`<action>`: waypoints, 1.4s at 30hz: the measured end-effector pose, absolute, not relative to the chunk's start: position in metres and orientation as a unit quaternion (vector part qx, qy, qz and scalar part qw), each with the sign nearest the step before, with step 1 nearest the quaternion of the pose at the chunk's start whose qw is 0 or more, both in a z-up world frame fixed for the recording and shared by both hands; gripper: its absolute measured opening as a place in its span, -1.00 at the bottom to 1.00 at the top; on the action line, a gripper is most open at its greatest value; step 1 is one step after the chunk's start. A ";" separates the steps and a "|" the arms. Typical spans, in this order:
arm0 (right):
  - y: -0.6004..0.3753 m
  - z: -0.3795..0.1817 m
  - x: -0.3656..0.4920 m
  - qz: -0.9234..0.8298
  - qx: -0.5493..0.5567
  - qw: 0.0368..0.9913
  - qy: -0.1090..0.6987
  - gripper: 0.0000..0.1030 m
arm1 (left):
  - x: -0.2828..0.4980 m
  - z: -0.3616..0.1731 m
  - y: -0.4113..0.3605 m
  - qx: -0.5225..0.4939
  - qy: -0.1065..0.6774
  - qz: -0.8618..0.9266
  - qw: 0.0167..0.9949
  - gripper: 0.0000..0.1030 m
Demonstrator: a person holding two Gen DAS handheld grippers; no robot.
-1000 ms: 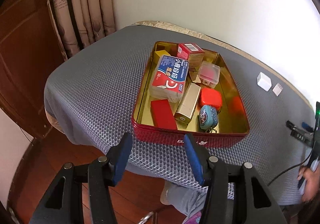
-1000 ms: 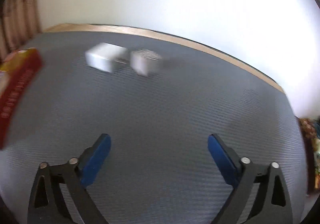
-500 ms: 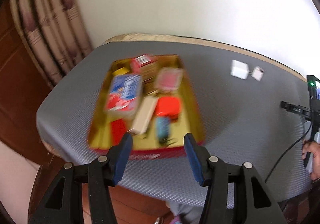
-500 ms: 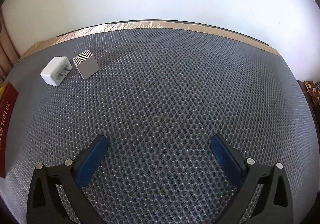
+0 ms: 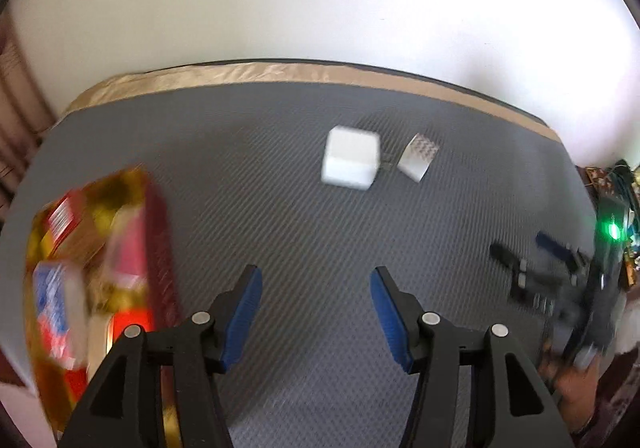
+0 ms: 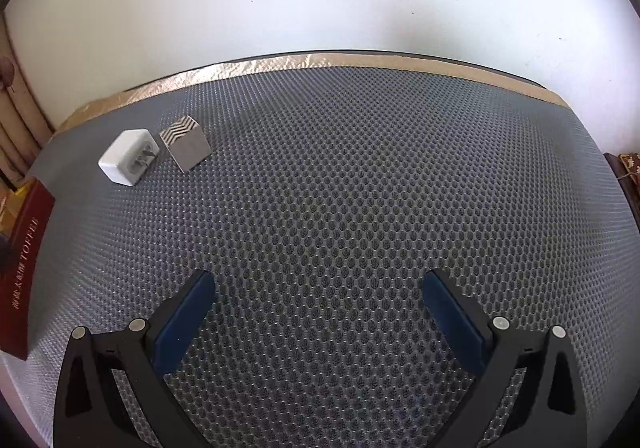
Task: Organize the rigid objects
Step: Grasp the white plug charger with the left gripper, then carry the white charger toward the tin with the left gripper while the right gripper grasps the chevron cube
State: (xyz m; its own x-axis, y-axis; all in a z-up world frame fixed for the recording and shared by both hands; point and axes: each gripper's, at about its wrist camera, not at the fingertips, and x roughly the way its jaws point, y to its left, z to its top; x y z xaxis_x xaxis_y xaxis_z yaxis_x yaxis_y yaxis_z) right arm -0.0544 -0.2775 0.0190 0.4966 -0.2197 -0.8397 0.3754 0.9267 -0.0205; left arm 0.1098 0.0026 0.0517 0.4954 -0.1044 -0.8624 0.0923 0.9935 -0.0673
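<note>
Left tongs (image 5: 316, 312): open and empty, above the grey mat of the worktop (image 5: 280, 208), pointing toward the far edge.
Right tongs (image 6: 320, 316): open wider, also empty, low over the bare middle of the mat.
White charger (image 6: 128, 162): it lies near the far left corner in the right wrist view, with its metal pins turned to the zigzag cube (image 6: 186, 148), which stands just beside it; whether the pins touch the cube I cannot tell.
Red tin (image 5: 100, 280): at the left edge of the worktop, full of small boxes; it looks blurred in the left wrist view.
Risk, charger: its sides look smooth and rounded, so I think the blue pads can slip on it if they close on a corner.
Risk, cube: it stands so close that a wide approach can push it toward the far edge, where a gold strip runs under the wall.
Risk, tin: it is crowded, so a piece dropped on top can slide or stay tilted.
Risk, tongs: both sit over one mat, and they can bump if both go for the same pair.
Open room: the middle and the right part of the mat are free, and the near edge too.
Narrow room: the wall behind the far edge leaves little space behind the two pieces.
</note>
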 end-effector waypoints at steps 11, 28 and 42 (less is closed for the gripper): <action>-0.281 0.028 -0.074 -0.148 0.093 0.872 0.457 1.00 | 0.212 0.023 -0.030 0.049 0.537 -0.132 0.832 0.12; -0.282 0.032 -0.079 -0.142 0.095 0.875 0.453 1.00 | 0.271 -0.003 -0.026 -0.040 0.564 -0.161 0.809 0.01; -0.273 0.039 -0.063 -0.045 0.085 0.885 0.456 1.00 | 0.130 -0.003 0.008 -0.107 0.521 -0.110 0.840 0.00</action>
